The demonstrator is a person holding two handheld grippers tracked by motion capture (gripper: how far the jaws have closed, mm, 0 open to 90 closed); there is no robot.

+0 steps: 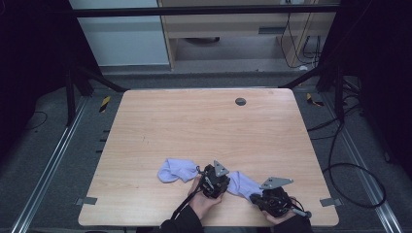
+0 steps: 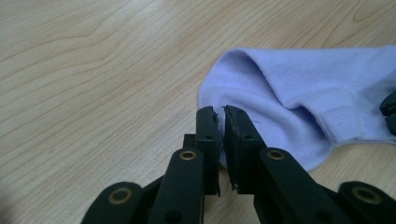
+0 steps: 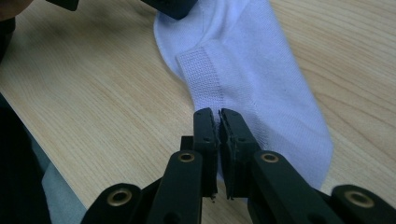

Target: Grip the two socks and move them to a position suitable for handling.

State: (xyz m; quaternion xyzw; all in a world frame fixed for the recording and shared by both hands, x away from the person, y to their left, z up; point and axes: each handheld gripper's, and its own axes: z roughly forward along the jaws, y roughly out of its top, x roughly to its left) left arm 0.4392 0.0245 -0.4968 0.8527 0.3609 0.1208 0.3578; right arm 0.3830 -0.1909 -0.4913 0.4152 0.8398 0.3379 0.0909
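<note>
Two pale lilac socks lie near the table's front edge. One sock [image 1: 172, 171] rests left of my left gripper [image 1: 214, 180]. The other sock [image 1: 241, 184] stretches between both grippers. In the left gripper view, the jaws of my left gripper [image 2: 220, 112] are closed over the rounded end of this sock [image 2: 299, 88]. My right gripper [image 1: 265, 199] sits at the sock's other end. Its own view shows my right gripper [image 3: 218, 114] closed on the sock [image 3: 261, 70] just below the ribbed cuff [image 3: 201, 70]. The fabric lies flat on the wood.
The wooden table [image 1: 204, 126] stretches bare behind the socks, with a round grey cable port [image 1: 240, 101] near its far edge. Its front edge runs just under the hands. Cables and metal frame legs lie on the floor to the right.
</note>
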